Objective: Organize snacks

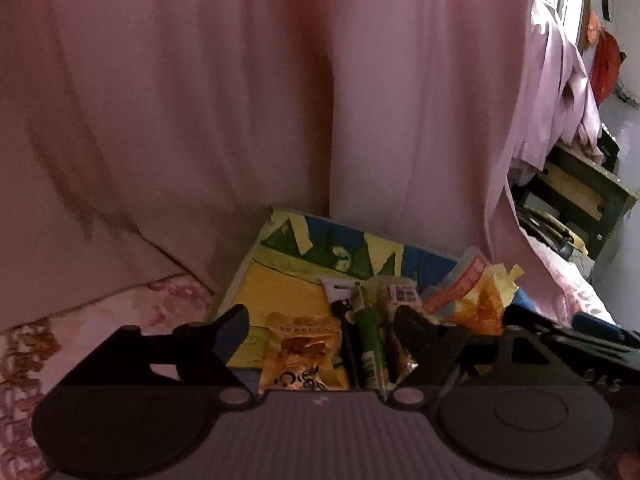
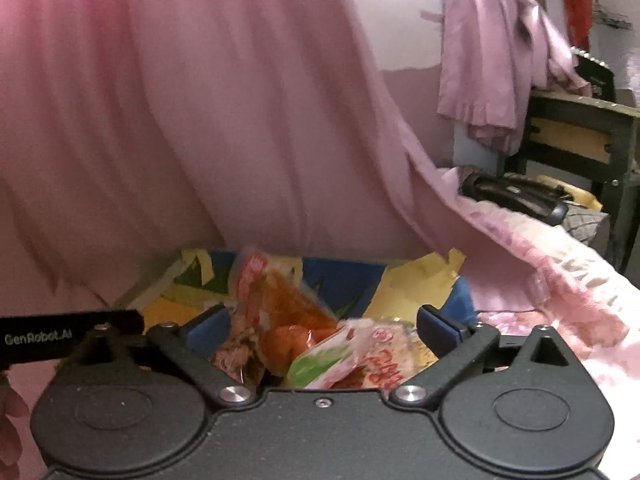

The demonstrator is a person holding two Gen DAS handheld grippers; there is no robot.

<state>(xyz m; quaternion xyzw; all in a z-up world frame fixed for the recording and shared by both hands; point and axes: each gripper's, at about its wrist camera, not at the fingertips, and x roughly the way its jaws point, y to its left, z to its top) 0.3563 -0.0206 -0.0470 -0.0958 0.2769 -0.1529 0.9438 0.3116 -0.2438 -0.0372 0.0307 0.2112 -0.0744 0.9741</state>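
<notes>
Snack packets sat piled in a colourful cardboard box [image 1: 280, 280]: an orange pouch [image 1: 300, 352] lay flat beside a slim green stick pack [image 1: 370, 340], and a red-and-orange bag [image 2: 276, 304] leaned up over a red-lettered pack [image 2: 372, 356].

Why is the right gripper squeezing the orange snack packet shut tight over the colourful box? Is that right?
Not quite. The right gripper is over the colourful box, but its jaws stand wide open, with the orange snack packet lying loose between them, not squeezed. The right wrist view shows it.
</notes>
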